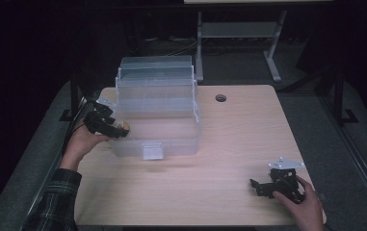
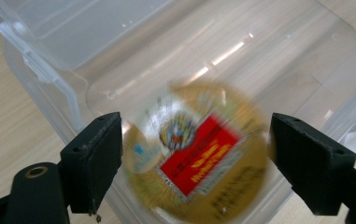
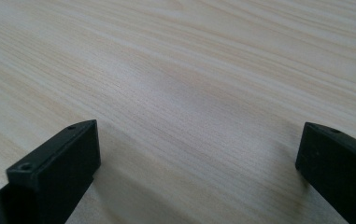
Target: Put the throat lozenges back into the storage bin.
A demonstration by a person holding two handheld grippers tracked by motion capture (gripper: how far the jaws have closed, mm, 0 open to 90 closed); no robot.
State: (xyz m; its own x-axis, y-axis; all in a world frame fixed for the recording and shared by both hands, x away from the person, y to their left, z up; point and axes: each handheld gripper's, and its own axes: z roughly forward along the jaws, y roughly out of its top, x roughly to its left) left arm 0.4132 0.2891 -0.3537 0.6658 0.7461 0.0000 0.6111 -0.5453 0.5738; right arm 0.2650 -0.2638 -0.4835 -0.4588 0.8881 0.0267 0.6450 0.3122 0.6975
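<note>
Two black jaws of the right gripper (image 1: 268, 186) stand wide apart with nothing between them, and it rests low on the wooden table (image 1: 239, 139) near 5 o'clock, held by the person's right hand (image 1: 304, 202). I think it is just waiting there, out of the way. Over at 9 o'clock the left hand (image 1: 80, 143) lifts the left gripper (image 2: 194, 154) up to the side of the clear plastic box (image 1: 159, 113), which sits toward the far left of the table with its stepped trays spread open. Between the left jaws is a round gold thing with a red label (image 2: 196, 156). It looks blurry, and a thin gap shows on each side of it, so I cannot tell if the jaws grip it or have let it go. The round thing hangs right over the box's clear bottom part. My guess is that it is meant to go inside, since the box is open and ready.
</note>
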